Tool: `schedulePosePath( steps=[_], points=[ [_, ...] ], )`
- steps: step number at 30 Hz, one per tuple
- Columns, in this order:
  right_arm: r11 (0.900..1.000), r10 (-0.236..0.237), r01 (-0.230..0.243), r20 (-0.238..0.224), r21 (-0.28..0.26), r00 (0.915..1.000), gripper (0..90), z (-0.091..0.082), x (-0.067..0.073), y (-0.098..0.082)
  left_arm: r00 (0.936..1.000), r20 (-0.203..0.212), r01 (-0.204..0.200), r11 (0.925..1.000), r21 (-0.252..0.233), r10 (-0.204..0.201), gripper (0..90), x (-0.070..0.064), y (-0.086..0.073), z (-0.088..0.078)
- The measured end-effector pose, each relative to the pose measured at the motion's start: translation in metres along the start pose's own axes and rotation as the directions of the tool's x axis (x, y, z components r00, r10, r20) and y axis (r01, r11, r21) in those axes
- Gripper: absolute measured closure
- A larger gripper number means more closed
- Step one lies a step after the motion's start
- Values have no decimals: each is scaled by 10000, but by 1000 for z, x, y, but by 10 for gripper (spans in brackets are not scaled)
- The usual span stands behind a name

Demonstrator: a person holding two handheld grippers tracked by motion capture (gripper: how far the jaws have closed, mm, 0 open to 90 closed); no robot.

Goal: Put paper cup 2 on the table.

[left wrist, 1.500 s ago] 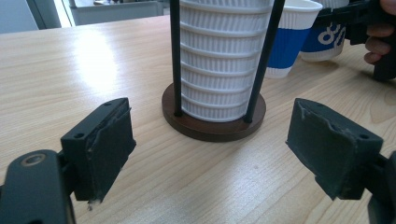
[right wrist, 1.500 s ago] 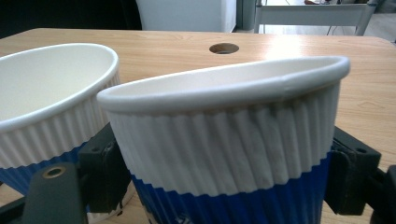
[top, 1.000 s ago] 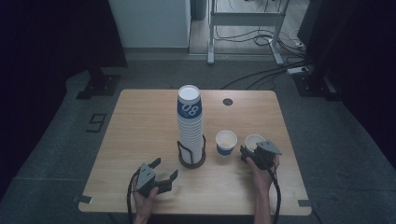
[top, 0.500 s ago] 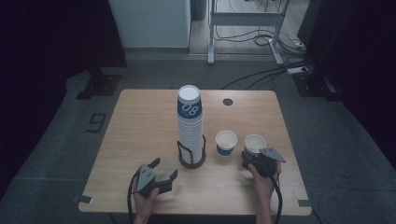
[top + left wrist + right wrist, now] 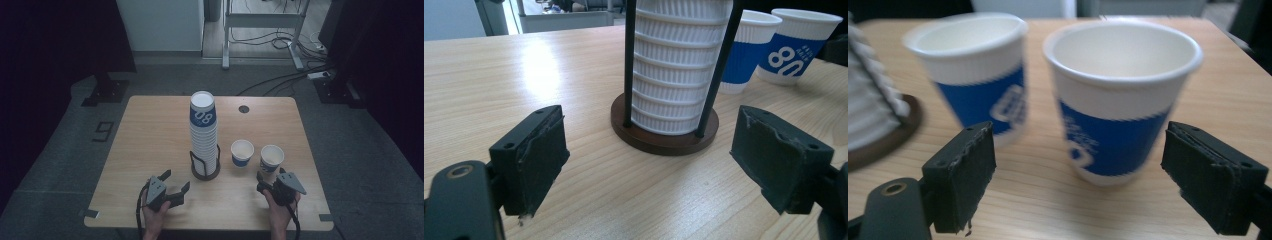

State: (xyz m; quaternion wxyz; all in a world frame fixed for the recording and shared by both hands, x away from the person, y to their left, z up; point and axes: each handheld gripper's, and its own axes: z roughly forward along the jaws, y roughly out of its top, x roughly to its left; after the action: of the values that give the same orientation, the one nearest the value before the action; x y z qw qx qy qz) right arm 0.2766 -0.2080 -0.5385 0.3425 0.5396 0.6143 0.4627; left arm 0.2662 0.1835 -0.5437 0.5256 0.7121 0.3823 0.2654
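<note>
High view: on the wooden bench [image 5: 150,130] a tall stack of cups [image 5: 203,132] stands in a dark wire holder [image 5: 205,167] near the middle. At 3 o'clock from the holder stand two loose blue-and-white cups, upright and just beside each other: the nearer cup [image 5: 242,152], then the right cup [image 5: 272,158]. The left tool [image 5: 176,186] rests at 7 o'clock from the holder, jaws spread wide with nothing between them. The right tool [image 5: 260,181] sits at 6 o'clock from the right cup, close to it but apart.

Left gripper view: the left tool [image 5: 649,155] stands wide, its jaws bare, with the holder's round brown base [image 5: 664,140] at 12 o'clock ahead and the two cups at 2 o'clock.

Right gripper view: the right tool [image 5: 1080,175] is open; the right cup [image 5: 1120,100] stands just ahead of the gap, no pad touching it. The other cup [image 5: 973,70] is at 11 o'clock.
</note>
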Motion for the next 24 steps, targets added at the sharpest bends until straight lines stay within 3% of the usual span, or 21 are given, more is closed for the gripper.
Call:
schedulePosePath(
  steps=[8,16,23,24],
  points=[
    [9936,-260,119,-1258,-1120,9917,137,-10,34,-3,9998,-183,-25,10000,23,26,143,-1,0,-1],
    [9877,-721,363,-2368,-1524,9689,137,-5,73,-10,9996,-264,133,9999,-23,-134,143,-2,-1,-2],
    [9842,-1097,658,-2740,-1645,9555,138,-2,93,-17,9989,-356,297,9995,-94,-300,143,-2,-2,-4],
    [9825,-1197,756,-2657,-1704,9566,136,-2,95,-18,9988,-375,311,9995,-102,-315,143,-2,-2,-4]
  ],
)
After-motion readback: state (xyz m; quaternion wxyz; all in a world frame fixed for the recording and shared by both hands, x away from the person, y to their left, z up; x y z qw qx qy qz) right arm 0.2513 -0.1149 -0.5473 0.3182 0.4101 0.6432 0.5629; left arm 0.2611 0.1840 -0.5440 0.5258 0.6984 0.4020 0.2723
